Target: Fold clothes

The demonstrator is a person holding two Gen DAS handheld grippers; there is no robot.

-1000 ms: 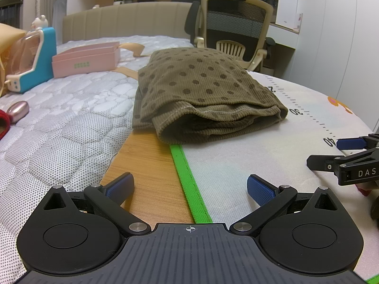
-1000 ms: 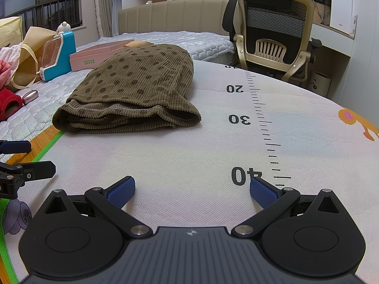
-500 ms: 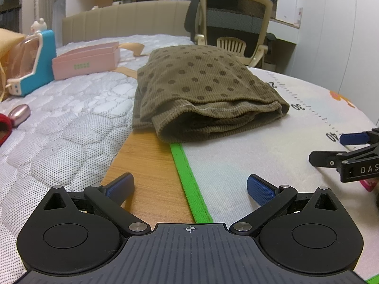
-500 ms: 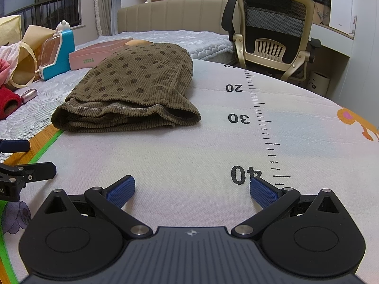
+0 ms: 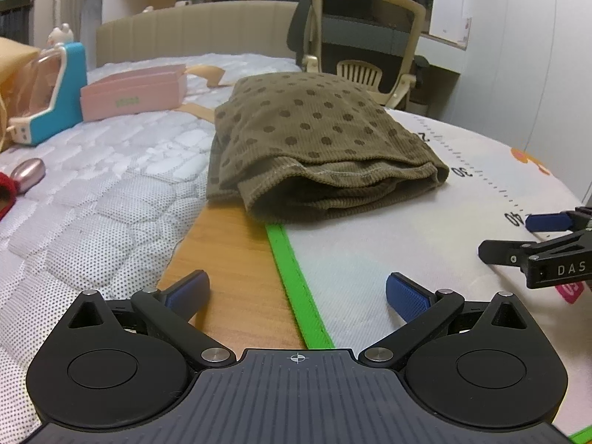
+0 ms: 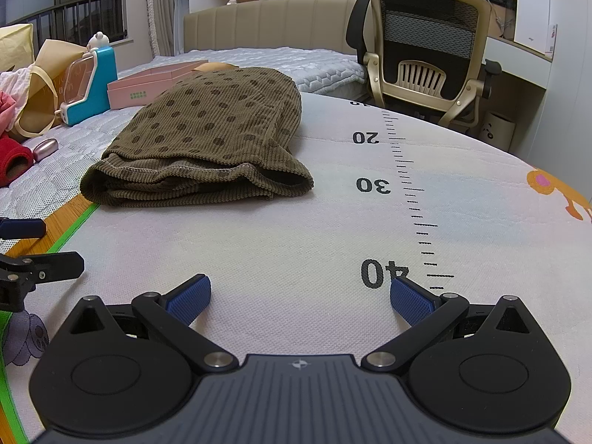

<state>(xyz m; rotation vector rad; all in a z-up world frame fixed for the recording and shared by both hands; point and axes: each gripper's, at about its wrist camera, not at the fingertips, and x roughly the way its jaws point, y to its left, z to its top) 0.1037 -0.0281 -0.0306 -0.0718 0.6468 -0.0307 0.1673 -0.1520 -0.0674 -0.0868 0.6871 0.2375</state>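
My left tool (image 5: 296,290) is released, its blue pads (image 5: 405,296) spread wide with nothing between them, low over the green border (image 5: 292,277) of the white mat (image 5: 388,244). My right tool (image 6: 299,292) is likewise released and empty, low over the same mat with its right pad just beside the printed "40" (image 6: 383,272) of the ruler scale (image 6: 407,185).

The folded olive polka-dot garment (image 5: 314,148) lies straight ahead of my left tool, apart from it, its layered open hem turned toward me. From my right tool the same garment (image 6: 207,144) sits ahead and to the left, well apart, resting on the mat with one corner hanging over the green border onto the wooden board (image 5: 229,251).

Each tool shows at the edge of the other's view: the right one to the right of my left tool (image 5: 547,248), the left one to the left of my right tool (image 6: 26,251).

Beyond the garment, to the left of both tools, a pink box (image 5: 133,92) and a blue-and-white toy (image 5: 51,92) rest on the quilted bed (image 5: 92,192). An office chair (image 6: 425,55) stands ahead to the right.
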